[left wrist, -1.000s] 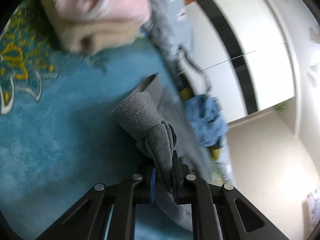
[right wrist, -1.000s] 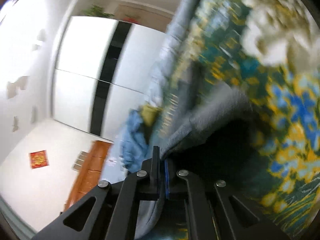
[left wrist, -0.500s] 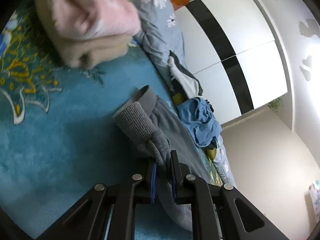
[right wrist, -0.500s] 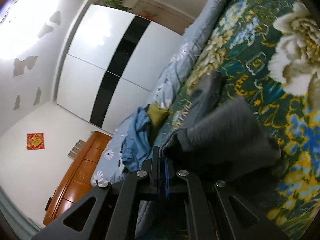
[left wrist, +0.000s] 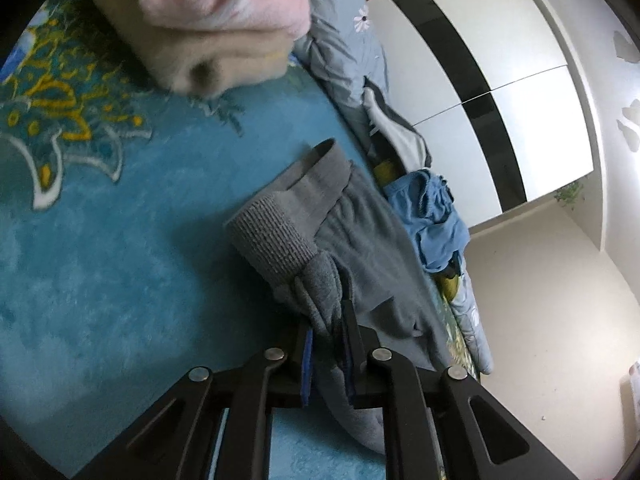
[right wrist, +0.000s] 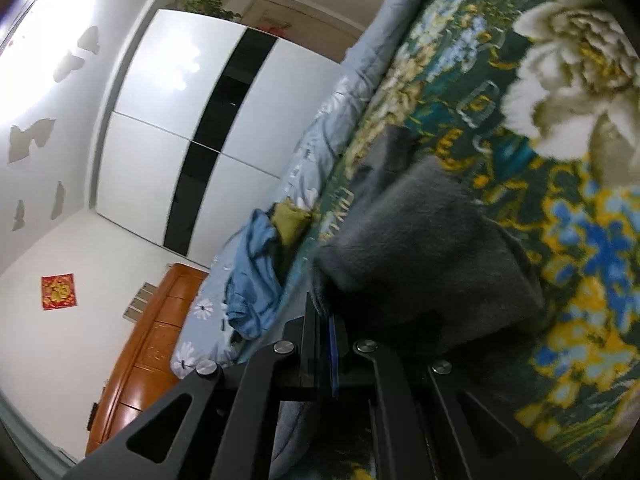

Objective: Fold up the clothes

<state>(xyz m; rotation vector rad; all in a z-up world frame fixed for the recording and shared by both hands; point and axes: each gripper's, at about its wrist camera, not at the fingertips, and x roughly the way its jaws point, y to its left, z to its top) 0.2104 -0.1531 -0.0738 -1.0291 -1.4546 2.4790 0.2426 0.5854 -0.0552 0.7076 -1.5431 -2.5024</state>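
Observation:
Grey sweatpants (left wrist: 360, 216) lie on a patterned blue blanket (left wrist: 100, 240). My left gripper (left wrist: 326, 320) is shut on a bunched fold of the grey fabric beside a ribbed cuff (left wrist: 272, 236). A second ribbed band (left wrist: 320, 176) lies beyond it. In the right wrist view the same grey sweatpants (right wrist: 424, 256) lie folded over on the floral blanket (right wrist: 580, 240), and my right gripper (right wrist: 326, 316) is shut on their near edge.
A folded pink and beige stack (left wrist: 208, 20) sits at the far left. A blue garment (left wrist: 432, 216) and other clothes lie heaped by the pale blue duvet (left wrist: 340, 52). A white and black wardrobe (right wrist: 192, 120) and a wooden headboard (right wrist: 152, 344) stand beyond the bed.
Both grippers have kept their hold on the grey sweatpants and carried them lower over the blanket. The fabric now lies flatter and folded over.

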